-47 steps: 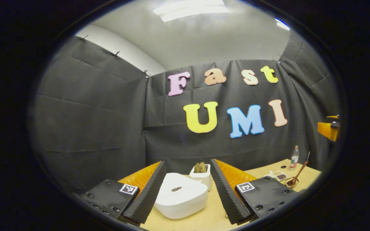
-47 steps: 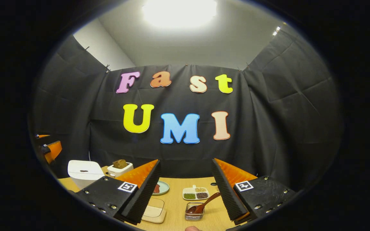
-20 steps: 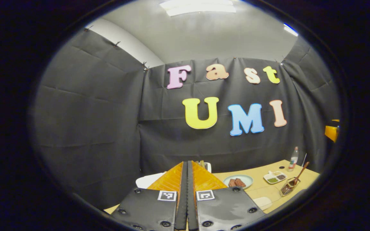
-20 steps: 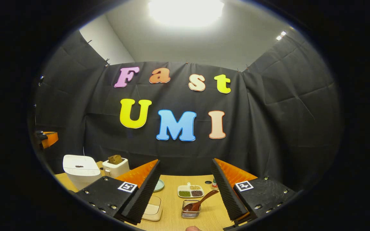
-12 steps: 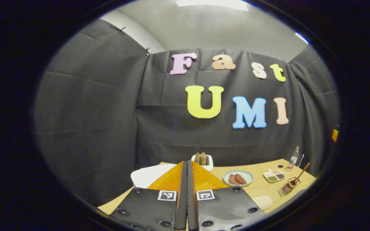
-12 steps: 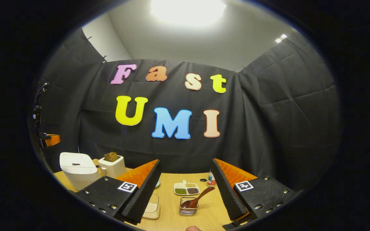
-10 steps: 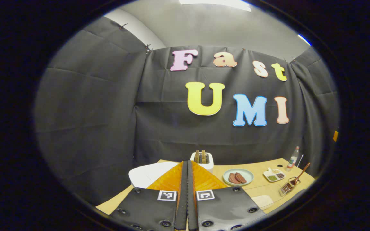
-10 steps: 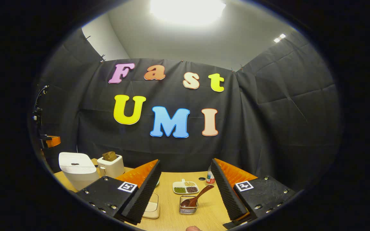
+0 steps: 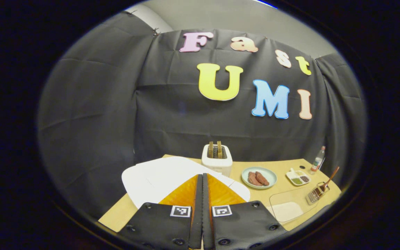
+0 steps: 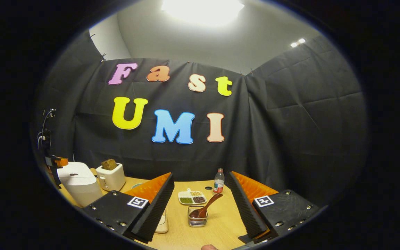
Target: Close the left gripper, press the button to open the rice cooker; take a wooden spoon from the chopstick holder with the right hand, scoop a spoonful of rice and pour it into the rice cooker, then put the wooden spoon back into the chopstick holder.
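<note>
The left gripper (image 9: 202, 177) had its two fingers pressed flat together with nothing between them, and it hung over the white lid of the rice cooker (image 9: 158, 177), tips near the lid's right part; whether they touched it I could not tell. The cooker's lid was down. Just behind the cooker stood a white toaster (image 9: 216, 160) with two slices of bread standing in its slots, and to the right of that a pale green plate (image 9: 259, 177) carrying dark pieces of meat. Farther right on the wooden table (image 9: 286, 166) lay a small divided dish (image 9: 299, 177) of green and dark grains, a bottle (image 9: 317, 161) with a red cap near the back wall, and the wire chopstick holder (image 9: 315, 195) with the wooden spoon (image 9: 328, 178) leaning out of it. In the right gripper view, the right gripper (image 10: 201, 205) stood wide open and held nothing; between its spread fingers, farther along the table, sat the chopstick holder (image 10: 197, 217) with the wooden spoon (image 10: 207, 208) resting in it, bowl down and handle tilted up to the right. Behind it was the divided dish (image 10: 191, 197) and the bottle (image 10: 218, 181). Far off to the left stood the rice cooker (image 10: 76, 182) and the toaster (image 10: 109, 175), side by side.
</note>
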`<control>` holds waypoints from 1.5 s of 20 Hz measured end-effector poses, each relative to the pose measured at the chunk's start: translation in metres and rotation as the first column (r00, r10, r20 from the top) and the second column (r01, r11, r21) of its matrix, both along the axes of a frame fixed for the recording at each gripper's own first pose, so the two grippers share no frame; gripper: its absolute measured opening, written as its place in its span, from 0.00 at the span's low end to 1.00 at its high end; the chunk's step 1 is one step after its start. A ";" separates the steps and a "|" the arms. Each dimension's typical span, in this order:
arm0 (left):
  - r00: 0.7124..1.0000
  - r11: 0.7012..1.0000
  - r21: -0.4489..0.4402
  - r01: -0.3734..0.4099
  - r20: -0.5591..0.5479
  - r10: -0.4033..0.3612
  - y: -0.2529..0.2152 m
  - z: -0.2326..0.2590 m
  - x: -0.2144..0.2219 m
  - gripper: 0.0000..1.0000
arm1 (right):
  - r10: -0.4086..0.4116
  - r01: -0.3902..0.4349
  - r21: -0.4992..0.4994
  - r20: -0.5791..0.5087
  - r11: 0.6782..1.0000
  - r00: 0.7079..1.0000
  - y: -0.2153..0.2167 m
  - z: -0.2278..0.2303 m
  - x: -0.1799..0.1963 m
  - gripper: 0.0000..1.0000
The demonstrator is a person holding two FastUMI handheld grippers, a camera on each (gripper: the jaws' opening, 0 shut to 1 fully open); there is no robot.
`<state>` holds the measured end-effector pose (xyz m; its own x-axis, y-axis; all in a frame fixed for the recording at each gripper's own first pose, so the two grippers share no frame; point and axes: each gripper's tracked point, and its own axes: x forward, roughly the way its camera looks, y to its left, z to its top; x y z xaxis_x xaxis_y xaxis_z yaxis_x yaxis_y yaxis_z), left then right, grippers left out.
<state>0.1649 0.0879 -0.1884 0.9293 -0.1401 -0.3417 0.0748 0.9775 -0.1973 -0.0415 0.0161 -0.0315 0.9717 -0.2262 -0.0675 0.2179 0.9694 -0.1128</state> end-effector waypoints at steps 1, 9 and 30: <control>1.000 1.000 -0.004 0.002 -0.018 -0.002 -0.001 -0.010 0.002 0.08 | -0.009 0.009 -0.003 -0.001 1.000 1.000 0.000 0.000 -0.001 0.95; 0.996 1.000 0.005 0.014 -0.093 -0.013 -0.008 -0.057 0.011 0.08 | -0.037 0.037 -0.019 -0.023 0.999 0.999 -0.001 -0.004 -0.003 0.95; 0.976 0.983 0.058 -0.174 0.145 0.164 0.024 0.082 -0.013 0.08 | 0.097 -0.097 0.007 0.027 0.995 0.995 -0.027 0.010 0.027 0.95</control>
<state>0.1523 0.1118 -0.1059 0.9765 0.0432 -0.2111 -0.0712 0.9894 -0.1269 -0.0141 -0.0109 -0.0214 0.9906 -0.1303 -0.0425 0.1256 0.9870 -0.1002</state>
